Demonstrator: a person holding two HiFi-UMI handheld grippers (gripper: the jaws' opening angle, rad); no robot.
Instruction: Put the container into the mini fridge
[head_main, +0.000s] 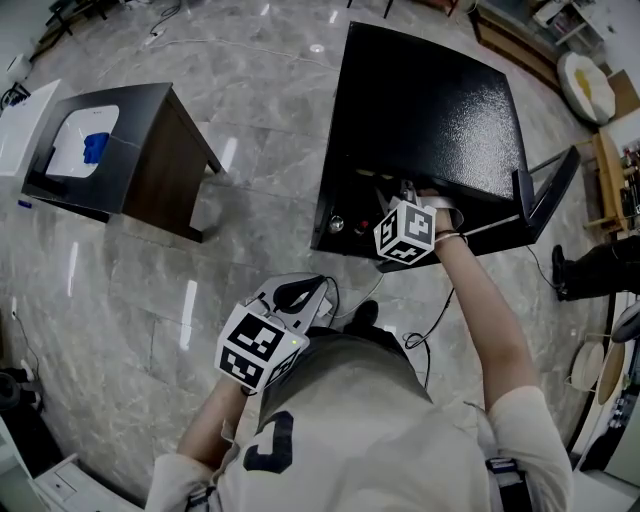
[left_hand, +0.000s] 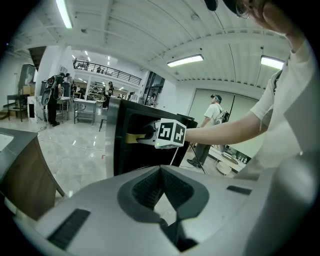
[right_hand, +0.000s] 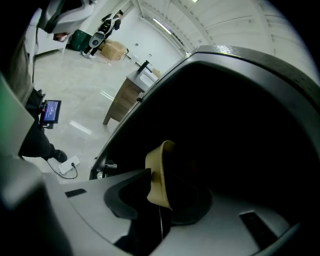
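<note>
The black mini fridge (head_main: 430, 110) stands on the floor with its door (head_main: 545, 190) swung open to the right. My right gripper (head_main: 400, 192) reaches into the fridge's dark opening. In the right gripper view it (right_hand: 157, 200) is shut on the rim of a tan container (right_hand: 157, 175), held inside the fridge (right_hand: 240, 125). In the left gripper view a strip of the container (left_hand: 131, 138) shows ahead of the right gripper's marker cube (left_hand: 170, 133). My left gripper (head_main: 300, 292) is held back near my body; its jaws (left_hand: 161, 172) are shut with nothing between them.
A dark wooden side table (head_main: 150, 150) stands at the left, bearing a white tray (head_main: 70, 150) with a blue object (head_main: 95, 146). Cables (head_main: 420, 335) lie on the marble floor by the fridge. Small items sit on the fridge's lower shelf (head_main: 345, 222). A person (left_hand: 214, 117) stands far off.
</note>
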